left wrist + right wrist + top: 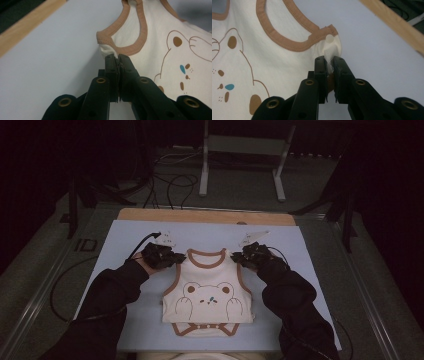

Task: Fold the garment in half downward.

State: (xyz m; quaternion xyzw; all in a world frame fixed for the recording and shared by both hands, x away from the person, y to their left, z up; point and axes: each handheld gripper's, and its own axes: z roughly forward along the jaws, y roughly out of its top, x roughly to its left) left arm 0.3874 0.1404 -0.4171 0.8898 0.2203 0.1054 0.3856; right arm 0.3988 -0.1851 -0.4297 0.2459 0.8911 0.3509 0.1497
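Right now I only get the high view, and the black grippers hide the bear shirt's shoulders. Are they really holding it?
Observer: Yes. In the left gripper view, the left gripper is shut on white fabric just under the brown trim of the bear shirt.
Operator: And the other one?
Observer: In the right gripper view, the right gripper pinches a bunched fold of the shirt's shoulder tab.
Operator: What's behind it?
Observer: There, the wooden edge of the table runs behind the pale blue mat.
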